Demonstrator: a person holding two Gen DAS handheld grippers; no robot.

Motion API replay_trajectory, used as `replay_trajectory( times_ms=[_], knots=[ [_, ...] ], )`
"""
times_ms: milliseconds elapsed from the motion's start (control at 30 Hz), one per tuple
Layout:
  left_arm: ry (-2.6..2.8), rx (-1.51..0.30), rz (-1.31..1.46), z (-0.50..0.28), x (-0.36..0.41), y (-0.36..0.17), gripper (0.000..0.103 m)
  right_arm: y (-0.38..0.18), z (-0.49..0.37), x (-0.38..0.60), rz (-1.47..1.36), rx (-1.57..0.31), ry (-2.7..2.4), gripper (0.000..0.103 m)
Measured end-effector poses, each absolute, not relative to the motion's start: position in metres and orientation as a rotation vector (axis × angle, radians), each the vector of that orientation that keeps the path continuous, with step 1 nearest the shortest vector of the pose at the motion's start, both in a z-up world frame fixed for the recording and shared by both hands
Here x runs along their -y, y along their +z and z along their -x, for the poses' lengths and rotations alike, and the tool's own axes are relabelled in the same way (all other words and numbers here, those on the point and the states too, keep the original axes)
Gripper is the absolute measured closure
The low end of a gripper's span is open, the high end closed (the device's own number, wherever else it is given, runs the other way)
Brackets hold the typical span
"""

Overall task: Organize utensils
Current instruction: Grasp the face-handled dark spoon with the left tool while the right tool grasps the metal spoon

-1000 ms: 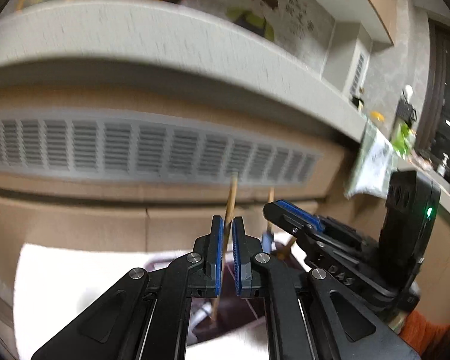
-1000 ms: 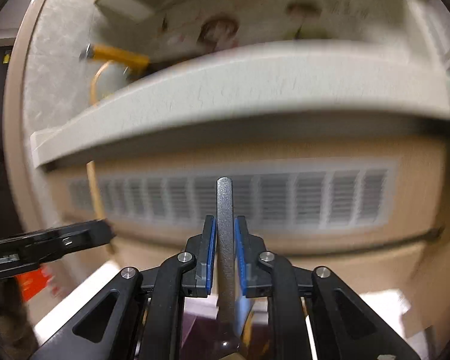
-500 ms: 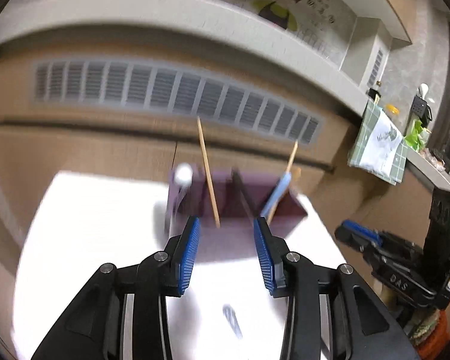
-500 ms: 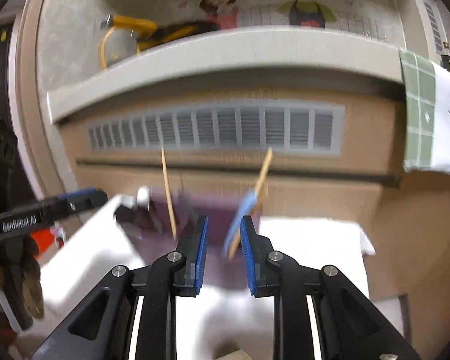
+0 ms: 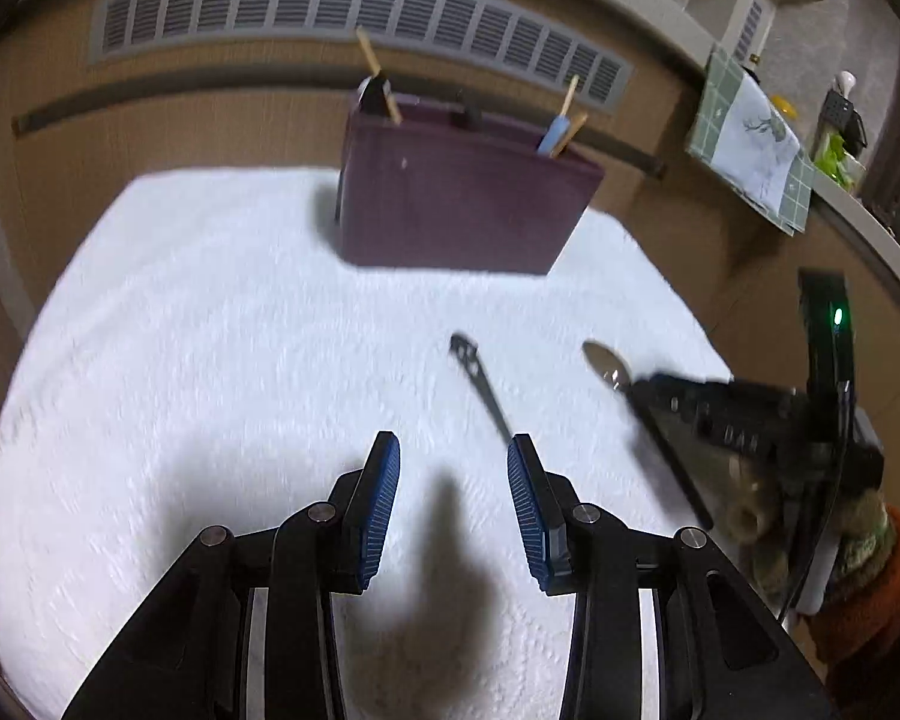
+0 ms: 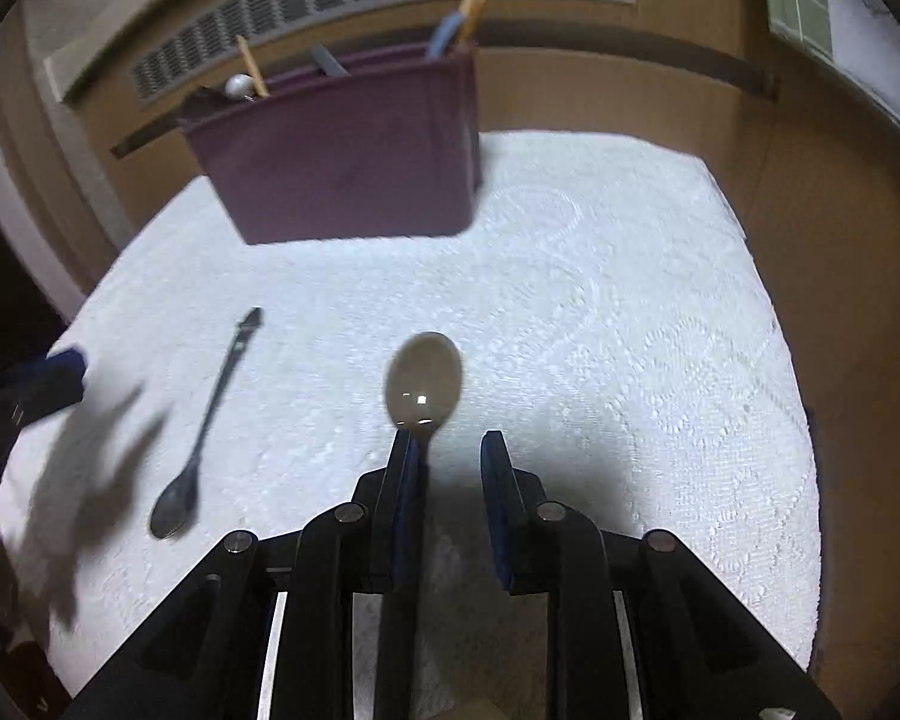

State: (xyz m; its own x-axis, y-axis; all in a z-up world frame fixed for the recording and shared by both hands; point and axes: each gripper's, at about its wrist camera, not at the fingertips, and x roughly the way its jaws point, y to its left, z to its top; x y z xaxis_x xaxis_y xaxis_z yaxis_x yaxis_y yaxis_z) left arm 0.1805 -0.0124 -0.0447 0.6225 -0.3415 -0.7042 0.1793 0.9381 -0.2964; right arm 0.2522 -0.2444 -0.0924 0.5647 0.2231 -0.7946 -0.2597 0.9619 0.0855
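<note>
Both have dropped toward the cloth; the right hand-held gripper, parted, straddles the spoon.

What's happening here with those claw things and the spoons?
A person with a gripper in each hand is sorting utensils into a purple holder. Some already stand in it. Both grippers are open and empty: the right gripper hovers around a large spoon, and the left gripper is near a small dark spoon on the white cloth.

Left gripper, right gripper: black angular linkages, silver pivot screws, ribbed blue pads; orange sleeve.
</note>
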Motion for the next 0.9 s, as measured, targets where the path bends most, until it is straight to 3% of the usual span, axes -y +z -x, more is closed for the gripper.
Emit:
replay_trajectory(
  times_ms=[300,900],
  knots=[
    [-0.322,-0.879,0.195,-0.177,0.022,-0.053,0.064,-0.099,-0.276,0.209,0.170,-0.908,0.280,0.072],
    [-0.388,-0.931,0.062,-0.171,0.079,-0.060,0.064,-0.083,-0.220,0.238,0.064,-0.769,0.237,0.073]
  ],
)
